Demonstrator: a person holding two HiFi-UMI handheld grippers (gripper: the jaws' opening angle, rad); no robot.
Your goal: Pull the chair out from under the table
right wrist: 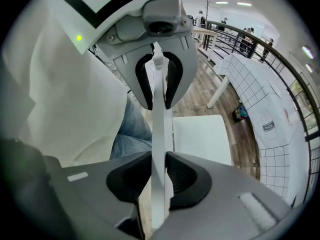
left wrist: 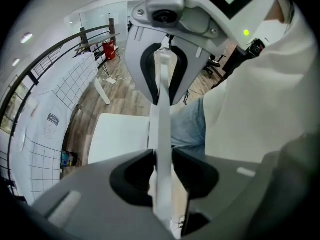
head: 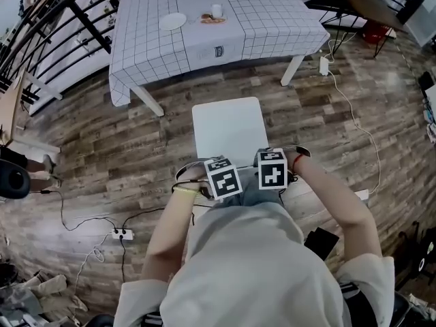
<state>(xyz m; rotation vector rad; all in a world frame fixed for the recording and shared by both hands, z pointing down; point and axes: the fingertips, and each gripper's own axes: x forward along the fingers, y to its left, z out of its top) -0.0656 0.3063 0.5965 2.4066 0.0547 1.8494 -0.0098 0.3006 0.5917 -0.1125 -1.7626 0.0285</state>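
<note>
The chair point(head: 228, 125) stands clear of the table point(head: 272, 26) ahead; pulling appears complete. The left gripper point(left wrist: 161, 171) and right gripper point(right wrist: 159, 176) straddle the backrest point(left wrist: 161, 114), jaws slack, unclamped. Next: lift both clear.

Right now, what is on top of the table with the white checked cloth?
A round white plate, a small white cup and a brownish item beside it. The white checked cloth covers the tabletop itself, so its surface stays hidden.

The table point(head: 272, 19), covered with a checked cloth point(head: 150, 53), stands on the wooden floor point(head: 102, 148). On it lie a white plate point(head: 172, 21) and a cup point(head: 216, 10), apart.
</note>
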